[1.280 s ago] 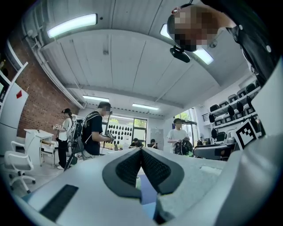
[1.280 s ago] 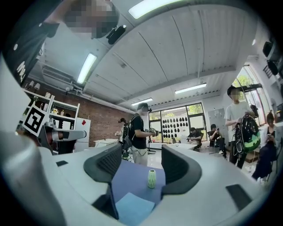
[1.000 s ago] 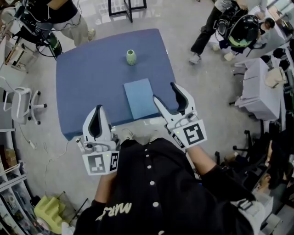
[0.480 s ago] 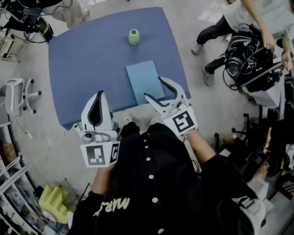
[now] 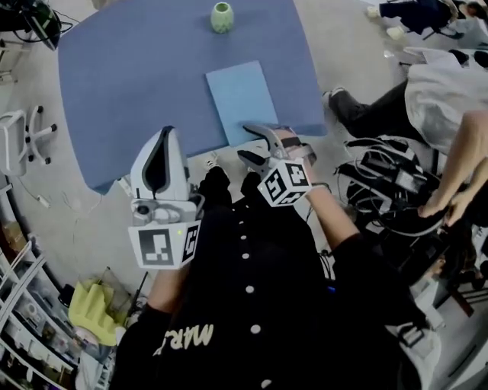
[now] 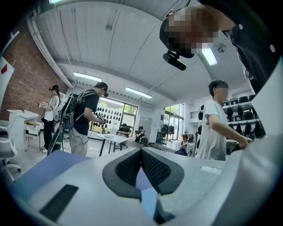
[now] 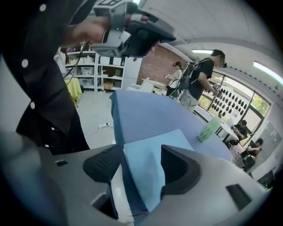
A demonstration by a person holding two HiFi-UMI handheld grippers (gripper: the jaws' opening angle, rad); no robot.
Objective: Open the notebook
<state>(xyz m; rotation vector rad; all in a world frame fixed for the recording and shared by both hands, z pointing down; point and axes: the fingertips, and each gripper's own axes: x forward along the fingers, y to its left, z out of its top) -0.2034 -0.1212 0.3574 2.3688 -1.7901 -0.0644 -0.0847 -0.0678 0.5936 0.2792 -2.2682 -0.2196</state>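
A light-blue notebook (image 5: 242, 99) lies shut on the blue table (image 5: 137, 84), near its front edge. My right gripper (image 5: 244, 142) is open and tilted down over the notebook's near edge. In the right gripper view the notebook (image 7: 152, 163) fills the gap between the spread pads (image 7: 104, 165); I cannot tell whether they touch it. My left gripper (image 5: 164, 135) is shut and holds nothing, level at the table's front edge to the left of the notebook. In its own view the left gripper (image 6: 141, 152) has its pads pressed together.
A small green vase (image 5: 222, 17) stands at the table's far side, also seen as the vase (image 7: 208, 129) beyond the notebook. A person with bags and cables (image 5: 396, 183) is close on the right. A white chair (image 5: 19, 145) is left of the table.
The right gripper has dropped and rolled, coming down from beside the notebook to its near edge. The left gripper has sunk a little, still shut.
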